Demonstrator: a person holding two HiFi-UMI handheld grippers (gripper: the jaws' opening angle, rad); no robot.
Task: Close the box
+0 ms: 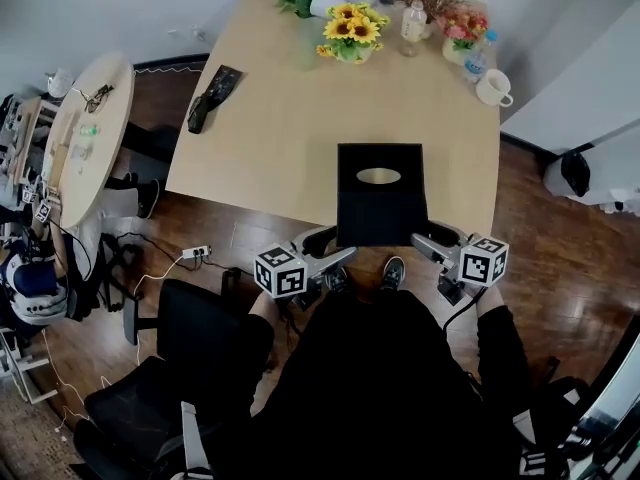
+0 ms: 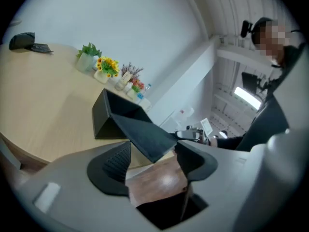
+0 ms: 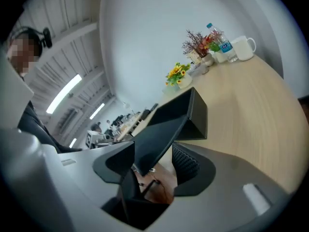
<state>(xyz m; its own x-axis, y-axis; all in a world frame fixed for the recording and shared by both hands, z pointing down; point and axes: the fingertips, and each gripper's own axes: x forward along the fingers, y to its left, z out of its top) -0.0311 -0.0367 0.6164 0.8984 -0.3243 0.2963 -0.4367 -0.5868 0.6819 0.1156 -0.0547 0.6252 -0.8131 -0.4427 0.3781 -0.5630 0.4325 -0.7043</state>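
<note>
A black box [image 1: 378, 193] with an oval hole in its top stands at the near edge of the wooden table [image 1: 270, 138]. Its black flap [image 2: 140, 132] sticks out toward me over the table edge. My left gripper [image 1: 338, 246] is at the flap's left corner, and in the left gripper view that corner lies between the jaws [image 2: 152, 161] with gaps on both sides. My right gripper [image 1: 427, 238] is at the right corner. There the flap [image 3: 159, 129] runs between the jaws [image 3: 153, 161], which stand wide apart and do not press on it.
Sunflowers [image 1: 350, 30], a plastic bottle [image 1: 413, 20], other plants and a white mug [image 1: 493, 88] stand at the table's far end. A black object [image 1: 213, 93] lies at the left edge. An office chair [image 1: 190, 338] is at my left, with a second table [image 1: 85, 128] beyond.
</note>
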